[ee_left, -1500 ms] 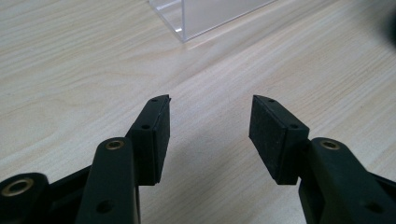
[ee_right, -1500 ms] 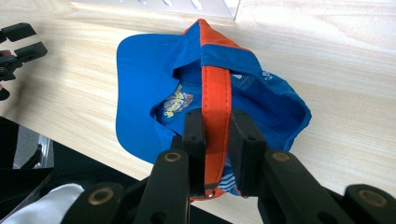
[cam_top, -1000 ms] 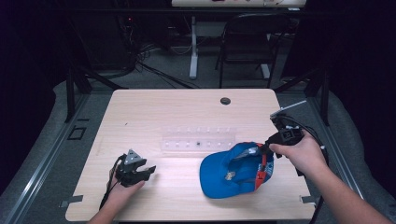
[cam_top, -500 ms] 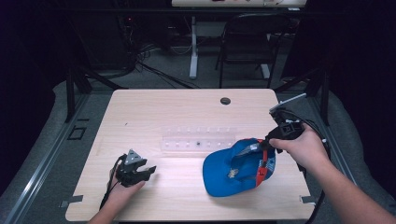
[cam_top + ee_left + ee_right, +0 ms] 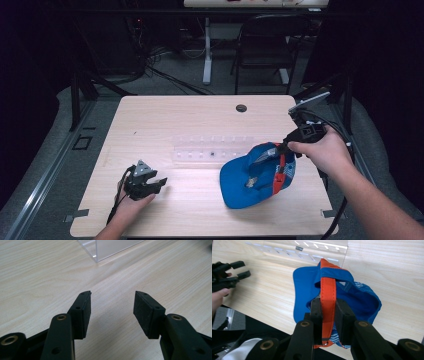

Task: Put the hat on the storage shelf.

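Note:
A blue cap with an orange back strap lies upside down at the table's front right, its rear edge lifted. My right gripper is shut on that strap, whose band runs between the pads in the right gripper view, while the cap's brim hangs down toward the table. My left gripper rests low on the wood at the front left, held by a hand. Its jaws stand open with only bare table between them. It also appears far off in the right gripper view.
A clear acrylic rack with small slots lies across the table's middle, just behind the cap; its corner is ahead of the left gripper. A dark round grommet sits near the far edge. A chair stands beyond the table.
My right hand has risen a little with the strap, lifting the cap's rear edge and drawing the cap slightly to the right. The left gripper has stayed where it was.

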`<state>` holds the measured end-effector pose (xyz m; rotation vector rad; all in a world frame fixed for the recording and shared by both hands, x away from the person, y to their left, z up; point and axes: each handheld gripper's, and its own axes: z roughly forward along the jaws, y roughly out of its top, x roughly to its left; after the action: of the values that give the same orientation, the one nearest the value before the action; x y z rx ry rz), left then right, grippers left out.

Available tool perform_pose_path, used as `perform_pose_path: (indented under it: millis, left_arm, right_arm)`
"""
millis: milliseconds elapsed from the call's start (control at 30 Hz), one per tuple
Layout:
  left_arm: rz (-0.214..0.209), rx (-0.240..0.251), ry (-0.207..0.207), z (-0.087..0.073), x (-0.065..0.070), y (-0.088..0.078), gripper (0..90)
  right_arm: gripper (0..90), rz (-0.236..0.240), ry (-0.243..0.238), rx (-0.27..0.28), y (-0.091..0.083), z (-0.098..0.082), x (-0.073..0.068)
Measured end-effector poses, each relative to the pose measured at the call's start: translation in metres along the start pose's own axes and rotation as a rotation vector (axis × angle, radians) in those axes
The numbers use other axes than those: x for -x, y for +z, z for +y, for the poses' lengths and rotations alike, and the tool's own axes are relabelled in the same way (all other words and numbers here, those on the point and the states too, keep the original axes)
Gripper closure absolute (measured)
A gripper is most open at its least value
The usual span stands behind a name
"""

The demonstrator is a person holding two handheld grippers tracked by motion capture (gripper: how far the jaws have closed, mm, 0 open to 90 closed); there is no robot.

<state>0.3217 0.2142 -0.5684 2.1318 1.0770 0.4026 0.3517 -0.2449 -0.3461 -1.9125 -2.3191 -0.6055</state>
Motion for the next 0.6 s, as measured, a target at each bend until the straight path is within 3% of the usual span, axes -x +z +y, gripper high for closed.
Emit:
perform_pose_path:
  millis: [167, 433, 600]
  left_arm:
    - [0.0, 0.0, -0.001, 0.0, 0.0, 0.0, 48.4]
    - [0.0, 0.0, -0.004, 0.0, 0.0, 0.0, 48.4]
    - [0.0, 0.0, -0.004, 0.0, 0.0, 0.0, 48.4]
  right_arm:
    - [78.1, 0.03, 0.011, -0.007, -0.004, 0.004, -0.001]
    - [78.2, 0.138, 0.062, -0.002, -0.011, 0.009, 0.0]
    - [78.2, 0.17, 0.082, 0.003, -0.011, 0.01, 0.001]
